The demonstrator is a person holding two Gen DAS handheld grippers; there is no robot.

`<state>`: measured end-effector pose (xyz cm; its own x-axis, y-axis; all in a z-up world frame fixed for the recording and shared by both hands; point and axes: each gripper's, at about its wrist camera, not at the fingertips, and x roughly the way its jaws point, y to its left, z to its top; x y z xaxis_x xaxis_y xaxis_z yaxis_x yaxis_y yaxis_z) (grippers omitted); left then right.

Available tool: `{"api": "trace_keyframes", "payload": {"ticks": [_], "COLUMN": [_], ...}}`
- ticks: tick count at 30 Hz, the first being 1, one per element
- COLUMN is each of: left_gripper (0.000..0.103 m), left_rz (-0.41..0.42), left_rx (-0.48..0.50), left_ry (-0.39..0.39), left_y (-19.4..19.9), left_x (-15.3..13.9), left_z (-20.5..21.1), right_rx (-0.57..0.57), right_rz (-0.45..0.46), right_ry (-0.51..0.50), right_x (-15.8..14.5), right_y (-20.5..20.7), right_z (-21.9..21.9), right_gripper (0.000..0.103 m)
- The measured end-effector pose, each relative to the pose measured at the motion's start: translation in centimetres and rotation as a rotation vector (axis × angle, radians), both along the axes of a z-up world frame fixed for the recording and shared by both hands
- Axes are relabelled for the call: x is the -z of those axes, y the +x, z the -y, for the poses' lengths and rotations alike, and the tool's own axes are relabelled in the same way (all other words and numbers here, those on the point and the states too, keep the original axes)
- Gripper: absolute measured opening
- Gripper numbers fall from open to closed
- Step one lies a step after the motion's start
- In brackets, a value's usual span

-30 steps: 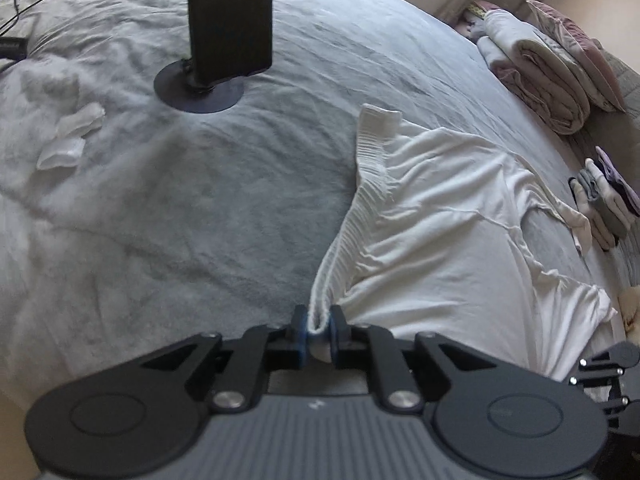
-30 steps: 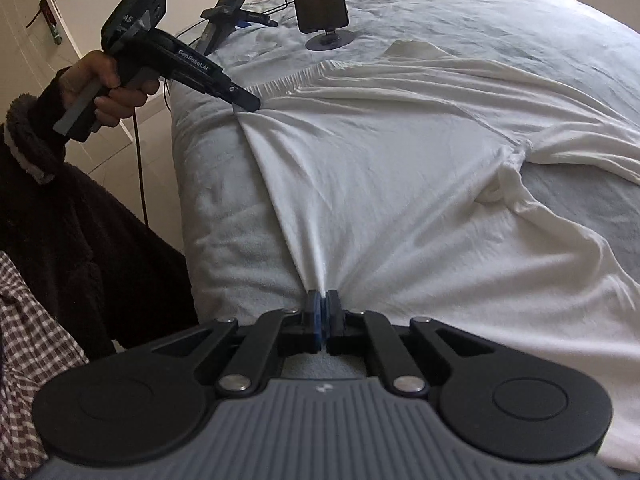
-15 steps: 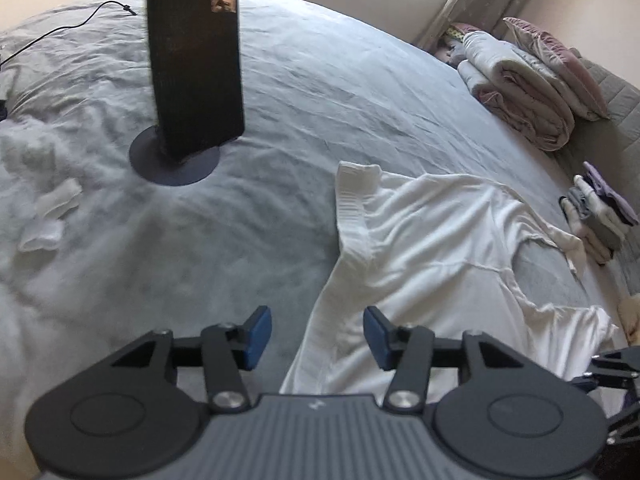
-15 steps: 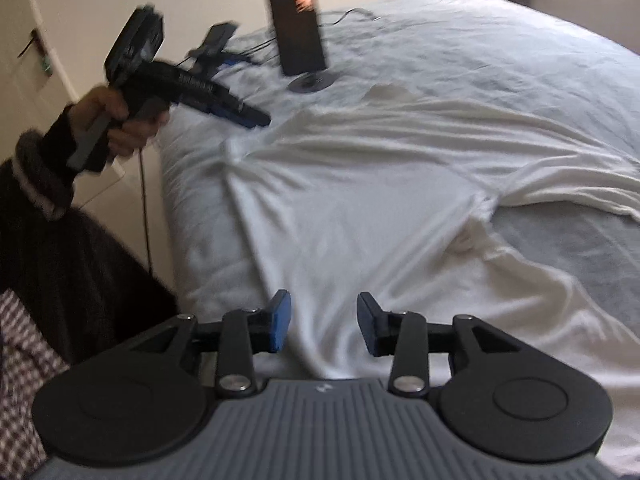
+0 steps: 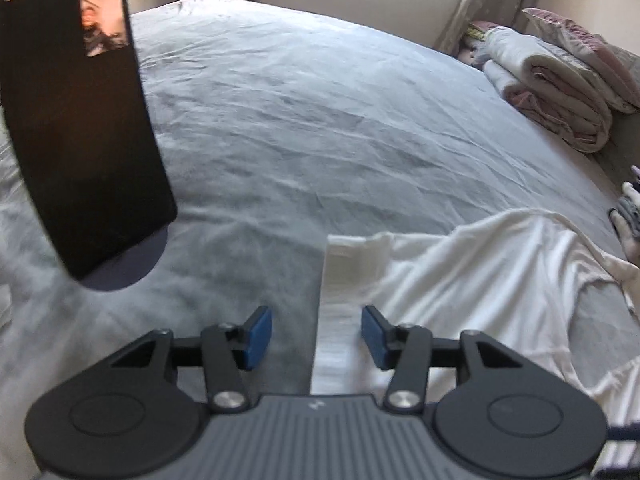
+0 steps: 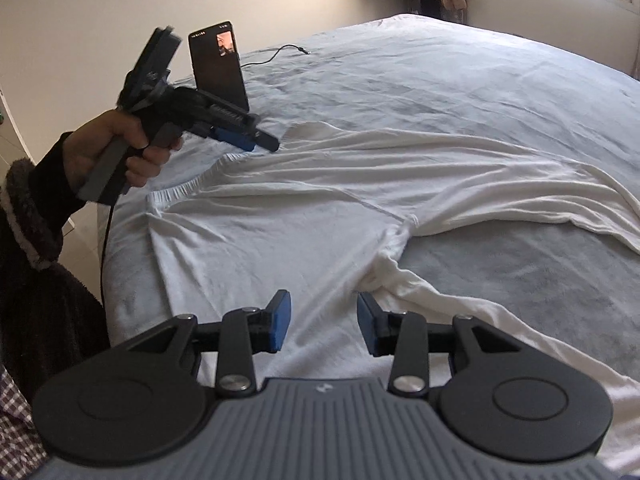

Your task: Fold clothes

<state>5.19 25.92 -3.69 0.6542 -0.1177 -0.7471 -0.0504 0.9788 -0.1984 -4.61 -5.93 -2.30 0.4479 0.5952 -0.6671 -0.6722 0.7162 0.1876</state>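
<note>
I see a wide bed (image 5: pixel 320 128) under a wrinkled grey cover, a window behind. The white shirt (image 6: pixel 320 216) lies spread near its edge, hem towards me. My left gripper (image 5: pixel 316 334) and right gripper (image 6: pixel 323 322) both hang spread apart, holding nothing. A phone on a stand (image 5: pixel 76 120) rises left; folded blankets (image 5: pixel 552 92) lie far right.

Behind the left jaws, the white shirt (image 5: pixel 472 292) runs under the gripper body, so its near hem is hidden; its right sleeve leaves the picture's edge. Right of those jaws, small folded items (image 5: pixel 630 220) are cut off, perhaps socks. The phone's (image 5: pixel 80 120) screen inset is too blurred to read.
</note>
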Motion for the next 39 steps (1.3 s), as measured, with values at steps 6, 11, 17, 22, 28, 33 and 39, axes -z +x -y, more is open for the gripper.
{"api": "trace_keyframes", "payload": {"ticks": [6, 11, 17, 22, 28, 33, 39], "left_gripper": [0.049, 0.047, 0.047, 0.043, 0.041, 0.041, 0.040], "left_rz": [0.034, 0.062, 0.075, 0.077, 0.058, 0.043, 0.035], "left_rx": [-0.032, -0.058, -0.058, -0.037, -0.017, 0.002, 0.052], "left_ry": [-0.014, -0.025, -0.029, -0.028, -0.025, -0.025, 0.032], "left_y": [0.9, 1.7, 2.5, 3.0, 3.5, 3.8, 3.8], "left_x": [0.2, 0.4, 0.5, 0.6, 0.6, 0.5, 0.7], "left_z": [-0.4, -0.7, -0.4, -0.1, -0.1, -0.2, 0.9], "right_rx": [0.017, 0.031, 0.056, 0.091, 0.152, 0.157, 0.147], "right_rz": [-0.009, -0.017, -0.008, 0.000, 0.039, 0.116, 0.163], "right_ry": [-0.006, -0.011, 0.001, 0.005, 0.021, -0.064, -0.166], "right_x": [0.4, 0.8, 0.5, -0.1, -2.2, -2.9, -1.4], "right_y": [0.5, 1.0, 1.8, 3.1, 7.4, 12.0, 16.2], "right_z": [0.3, 0.6, 1.1, 1.6, 2.4, 0.8, -1.4], "right_gripper": [0.041, 0.041, 0.041, 0.043, 0.044, 0.044, 0.044]}}
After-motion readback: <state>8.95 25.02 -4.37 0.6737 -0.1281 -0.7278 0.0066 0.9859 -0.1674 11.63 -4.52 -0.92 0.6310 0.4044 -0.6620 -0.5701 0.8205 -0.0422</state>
